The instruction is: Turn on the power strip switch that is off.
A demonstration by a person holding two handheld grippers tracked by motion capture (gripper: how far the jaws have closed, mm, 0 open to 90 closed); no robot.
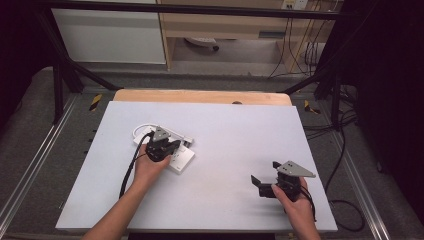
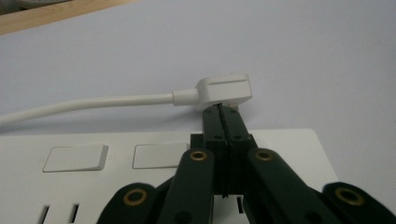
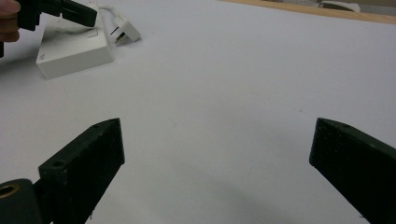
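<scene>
Two grippers are out on the white counter [image 1: 225, 145]. Nearest me, the right gripper [image 1: 266, 181] sits low at the near right, its jaws spread wide over bare surface. Farther left, the left gripper [image 1: 172, 148] has its jaws pressed together above one white power strip [image 1: 181, 161], long axis running left-far to right-near. One white plug [image 2: 224, 91] lies just beyond, cord [image 2: 88, 105] trailing left.

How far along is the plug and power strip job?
Done: the white plug is out of the power strip and lies on the table beside it. In hand: left tongs shut, tips at the plug. Left: right tongs open, idle over bare table.
</scene>
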